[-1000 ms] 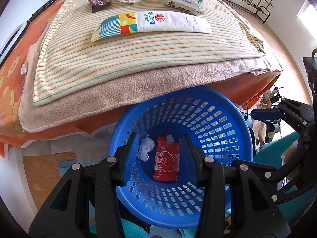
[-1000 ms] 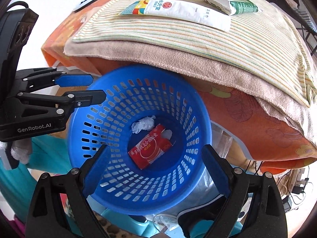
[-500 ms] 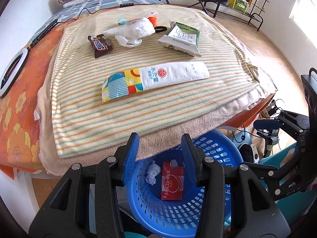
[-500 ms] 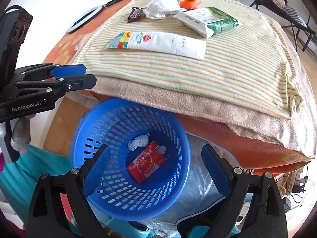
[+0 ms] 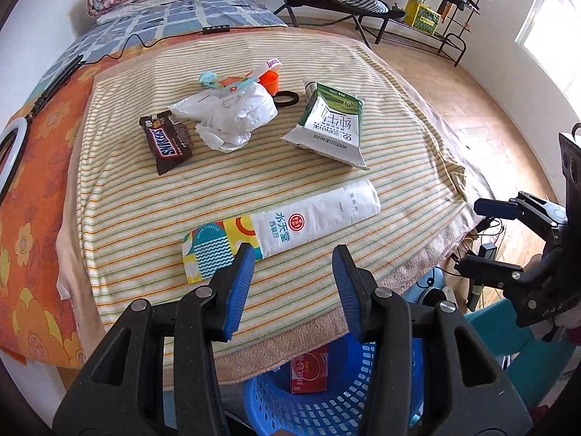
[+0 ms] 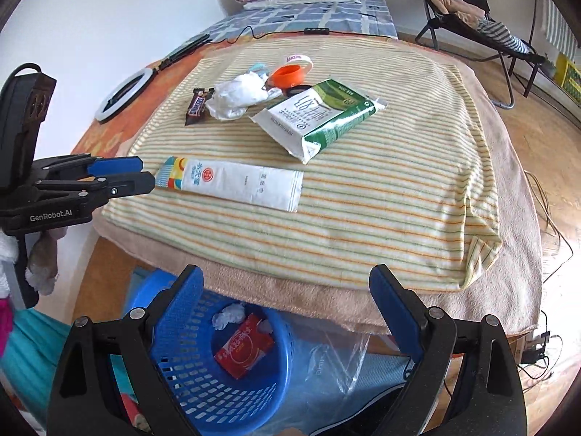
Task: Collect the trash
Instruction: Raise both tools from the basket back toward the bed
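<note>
From my left wrist camera, the left gripper [image 5: 292, 272] hangs over the near edge of a striped blanket [image 5: 138, 196] spread on a bed, its blue pads apart with nothing between them. At the far left of the blanket lies a brown Snickers wrapper [image 5: 167, 142]. Just to its right sits a crumpled white bag [image 5: 232, 114], with an orange cap [image 5: 269, 80] behind it. Further right lies a flattened green and white carton [image 5: 328, 127]. Nearer to me, a long white wet-wipe packet [image 5: 279, 234] lies across the blanket; the left pad's tip overlaps its patterned end in this view. Below the bed edge stands a blue basket [image 5: 326, 405] holding a red packet [image 5: 308, 372].

From my right wrist camera, the right gripper [image 6: 287, 303] is spread wide and empty over the bed edge. A white paper ball [image 6: 228, 315] lies in the basket beside the red packet. The trash still on the blanket is well apart from both grippers
</note>
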The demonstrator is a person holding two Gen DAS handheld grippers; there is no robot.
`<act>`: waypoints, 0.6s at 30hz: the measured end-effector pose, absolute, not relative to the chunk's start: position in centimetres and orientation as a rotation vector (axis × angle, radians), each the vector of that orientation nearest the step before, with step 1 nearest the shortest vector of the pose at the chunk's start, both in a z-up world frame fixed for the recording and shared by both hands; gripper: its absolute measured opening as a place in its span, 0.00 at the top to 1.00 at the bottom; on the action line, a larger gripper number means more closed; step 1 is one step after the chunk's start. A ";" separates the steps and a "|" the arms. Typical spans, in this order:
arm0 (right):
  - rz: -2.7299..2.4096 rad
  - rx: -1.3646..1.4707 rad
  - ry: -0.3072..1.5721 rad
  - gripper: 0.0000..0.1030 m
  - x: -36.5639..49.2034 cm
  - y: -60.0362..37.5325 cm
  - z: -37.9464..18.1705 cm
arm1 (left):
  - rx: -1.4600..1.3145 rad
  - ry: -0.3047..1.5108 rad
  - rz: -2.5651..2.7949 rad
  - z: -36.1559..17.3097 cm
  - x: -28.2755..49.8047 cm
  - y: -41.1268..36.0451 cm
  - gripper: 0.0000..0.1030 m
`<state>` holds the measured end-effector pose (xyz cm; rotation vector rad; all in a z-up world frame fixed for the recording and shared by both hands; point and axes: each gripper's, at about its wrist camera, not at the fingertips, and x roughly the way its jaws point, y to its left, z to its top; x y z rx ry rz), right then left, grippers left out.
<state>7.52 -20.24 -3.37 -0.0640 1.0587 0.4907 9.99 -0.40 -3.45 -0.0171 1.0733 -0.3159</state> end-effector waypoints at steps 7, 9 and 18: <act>0.429 -0.075 1.036 0.10 11.3 -20.9 -2.3 | 0.003 1.125 -0.364 -5.0 13.9 -1.5 0.56; 0.420 -0.053 1.034 0.10 12.3 -21.3 -2.3 | -0.001 1.136 -0.353 -5.5 15.0 -1.5 0.56; 0.414 0.145 1.103 0.10 15.8 -22.7 -3.5 | -0.131 1.222 -0.367 -7.9 18.4 0.1 0.56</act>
